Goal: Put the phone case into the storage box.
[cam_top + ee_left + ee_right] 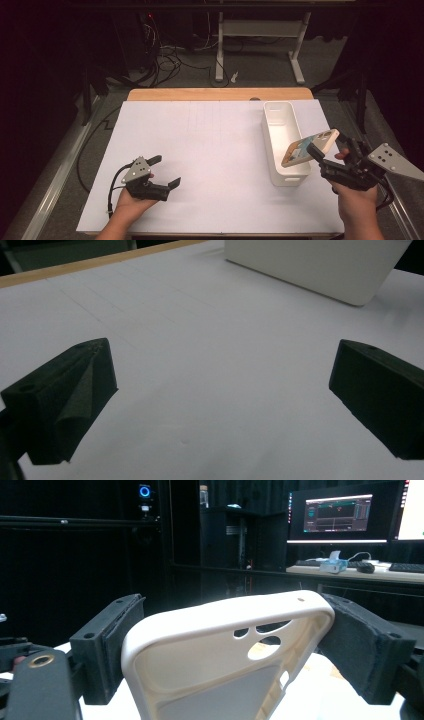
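Note:
A cream phone case [309,148] hangs tilted in the air over the near right end of a long white bin [278,117]. My right gripper [328,148] is shut on it. In the right gripper view the phone case [220,655] shows its hollow inside and camera cut-outs, and both black pads of the right gripper [235,645] press on its edges. My left gripper [167,171] rests low on the white sheet at the near left, open with nothing between its fingers. The left gripper [220,390] has bare sheet between its wide-set jaws, with the bin [310,265] farther off.
A white sheet [210,145] covers most of the wooden table [200,94]. Beyond the far edge are desk legs and loose cables [170,60] on the floor. The right gripper view shows lit monitors [340,515] on a desk behind.

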Motion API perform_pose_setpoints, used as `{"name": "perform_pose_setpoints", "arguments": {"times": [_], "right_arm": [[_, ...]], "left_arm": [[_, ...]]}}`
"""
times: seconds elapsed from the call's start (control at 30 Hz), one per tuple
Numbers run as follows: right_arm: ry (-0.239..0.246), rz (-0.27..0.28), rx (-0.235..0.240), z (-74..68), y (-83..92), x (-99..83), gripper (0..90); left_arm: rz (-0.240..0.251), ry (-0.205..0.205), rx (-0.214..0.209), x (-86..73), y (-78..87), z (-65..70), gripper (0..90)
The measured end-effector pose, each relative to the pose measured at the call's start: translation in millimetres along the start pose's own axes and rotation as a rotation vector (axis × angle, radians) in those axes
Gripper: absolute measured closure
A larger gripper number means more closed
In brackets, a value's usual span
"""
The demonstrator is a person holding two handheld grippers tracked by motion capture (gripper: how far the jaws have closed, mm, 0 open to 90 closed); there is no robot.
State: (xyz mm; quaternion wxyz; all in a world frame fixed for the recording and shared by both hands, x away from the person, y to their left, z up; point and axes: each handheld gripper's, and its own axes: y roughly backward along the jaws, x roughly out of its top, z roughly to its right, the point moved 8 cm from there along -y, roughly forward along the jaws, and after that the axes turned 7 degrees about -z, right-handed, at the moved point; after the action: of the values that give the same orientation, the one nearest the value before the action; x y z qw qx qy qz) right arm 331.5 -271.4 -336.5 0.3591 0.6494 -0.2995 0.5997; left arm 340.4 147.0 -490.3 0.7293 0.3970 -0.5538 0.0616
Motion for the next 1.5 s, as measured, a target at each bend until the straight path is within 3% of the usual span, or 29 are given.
{"name": "perform_pose_setpoints", "arguments": {"times": [0.4, 0.67, 1.17, 1.5], "right_arm": [[0.005, 0.000, -0.039, 2.1, -3.2, -3.2, 14.9], [-0.005, 0.001, -0.102, 5.3, -12.6, -7.7, 14.9], [0.018, -0.035, -0.222, 13.1, -48.4, -1.8, 14.7], [0.005, -0.087, -0.289, 25.4, -86.8, -6.4, 14.7]], "left_arm": [[0.007, -0.001, -0.006, 0.7, 0.6, 1.0, 0.2], [0.014, -0.004, -0.013, 1.1, 0.9, 1.8, 0.2], [0.022, -0.014, -0.025, 1.9, 1.0, 3.7, 0.2], [0.019, -0.011, -0.034, 1.2, 0.8, 4.5, 0.2]]}}
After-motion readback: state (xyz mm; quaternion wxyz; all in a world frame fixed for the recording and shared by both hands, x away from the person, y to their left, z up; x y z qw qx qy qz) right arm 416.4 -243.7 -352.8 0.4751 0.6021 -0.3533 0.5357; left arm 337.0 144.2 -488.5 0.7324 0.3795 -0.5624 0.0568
